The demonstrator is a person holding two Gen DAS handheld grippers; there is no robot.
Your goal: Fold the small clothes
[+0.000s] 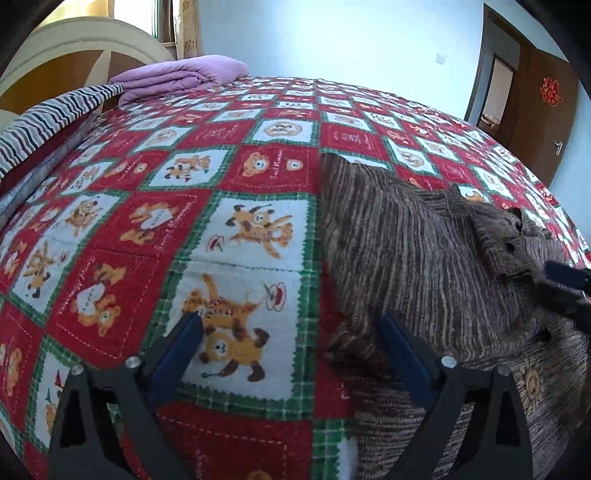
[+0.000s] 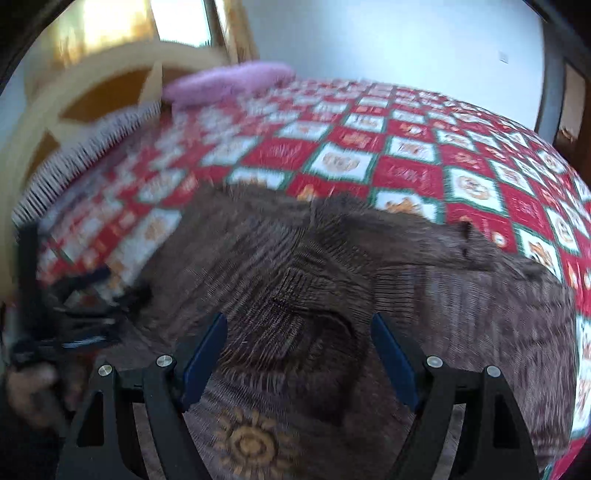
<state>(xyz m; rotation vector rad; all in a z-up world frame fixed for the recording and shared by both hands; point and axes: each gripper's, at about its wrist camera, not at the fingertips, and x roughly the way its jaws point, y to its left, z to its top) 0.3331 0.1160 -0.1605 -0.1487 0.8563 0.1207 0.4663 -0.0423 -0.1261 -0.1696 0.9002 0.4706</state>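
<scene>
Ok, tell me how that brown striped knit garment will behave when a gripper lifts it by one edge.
The brown knit garment will probably be floppy: it already lies in soft folds and bumps on the bedspread. Lifted by one edge, the rest would likely drape and drag. Its ribbed, fuzzy surface suggests it should grip rather than slip between the left gripper pads.

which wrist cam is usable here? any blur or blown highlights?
Left wrist: sharp, brown knit garment and bedspread prints crisp, heavy fisheye bulge. Right wrist: motion blur throughout, garment ribs smeared, window at top left blown out; right gripper fingers stay sharp.
</scene>
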